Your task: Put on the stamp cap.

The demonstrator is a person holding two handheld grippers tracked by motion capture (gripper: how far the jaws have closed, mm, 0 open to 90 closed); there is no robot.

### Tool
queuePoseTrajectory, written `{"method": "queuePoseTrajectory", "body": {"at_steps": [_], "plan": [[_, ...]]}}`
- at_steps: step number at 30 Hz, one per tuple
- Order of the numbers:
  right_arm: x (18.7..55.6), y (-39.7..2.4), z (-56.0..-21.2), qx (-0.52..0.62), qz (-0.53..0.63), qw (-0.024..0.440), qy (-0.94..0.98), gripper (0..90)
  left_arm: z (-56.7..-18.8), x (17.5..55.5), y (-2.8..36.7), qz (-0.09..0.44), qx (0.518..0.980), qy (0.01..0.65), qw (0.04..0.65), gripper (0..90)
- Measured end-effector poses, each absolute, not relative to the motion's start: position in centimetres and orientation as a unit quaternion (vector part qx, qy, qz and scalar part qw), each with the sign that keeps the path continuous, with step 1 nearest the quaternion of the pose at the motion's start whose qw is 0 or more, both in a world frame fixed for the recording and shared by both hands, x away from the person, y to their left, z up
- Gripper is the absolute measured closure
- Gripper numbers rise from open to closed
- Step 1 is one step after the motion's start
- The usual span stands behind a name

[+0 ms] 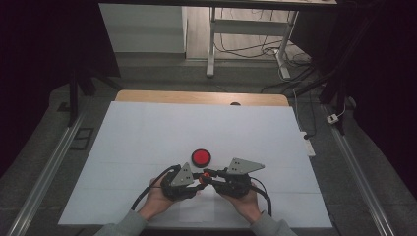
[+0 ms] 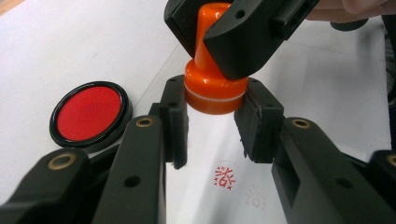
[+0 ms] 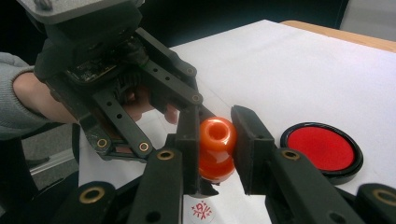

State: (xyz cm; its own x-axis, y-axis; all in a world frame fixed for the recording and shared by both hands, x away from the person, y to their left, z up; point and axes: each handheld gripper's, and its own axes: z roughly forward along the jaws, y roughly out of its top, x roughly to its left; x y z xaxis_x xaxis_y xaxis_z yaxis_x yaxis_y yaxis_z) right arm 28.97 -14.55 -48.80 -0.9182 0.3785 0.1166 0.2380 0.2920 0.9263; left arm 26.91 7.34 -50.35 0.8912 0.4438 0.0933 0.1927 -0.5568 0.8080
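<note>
Stamp (image 2: 211, 88) sits between both grippers near the front edge of the white sheet (image 1: 147, 132), just in front of the ink pad (image 1: 200, 157). It is an orange plastic stamp with a round base, a pale ring around that base and a narrower knob handle on top. Left gripper (image 2: 211, 128): jaws clamp the wide base from both sides, pads touching the orange body in the left gripper view. Right gripper (image 3: 215, 144): jaws pinch the knob handle, one pad on each side, seen clearly in the right gripper view with the rounded top of the handle facing that camera. Both claws are narrow and holding the same stamp, one low, one high. In the high view the two grippers meet tip to tip at the centre, each held in one of the person's hands, grey sleeves entering from the bottom edge. Stamp base appears lifted just off the paper; exact contact cannot be told. Below it on the sheet is a small round red imprint (image 2: 225, 176) and a fainter one (image 2: 254, 198) beside it. Ink pad is a round black case with a red pad surface, lid off, lying flat and apart from the grippers. Sheet covers most of the wooden table (image 1: 196, 97).
</note>
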Motion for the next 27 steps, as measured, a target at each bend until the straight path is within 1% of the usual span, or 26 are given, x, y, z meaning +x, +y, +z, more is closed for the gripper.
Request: {"method": "queuePoseTrajectory", "body": {"at_steps": [13,18,27], "plan": [[29.11,-14.62,-48.96,0.195,0.563,0.061,0.800,72.1,-50.64,27.10,7.27,0.134,0.867,0.195,0.438,63.8],[29.09,-14.66,-48.90,0.195,0.565,0.061,0.799,72.1,-50.75,27.23,7.19,0.130,0.867,0.202,0.436,52.1],[29.13,-14.67,-48.93,0.195,0.564,0.061,0.800,72.1,-50.82,27.33,7.24,0.123,0.870,0.211,0.428,38.6]]}}
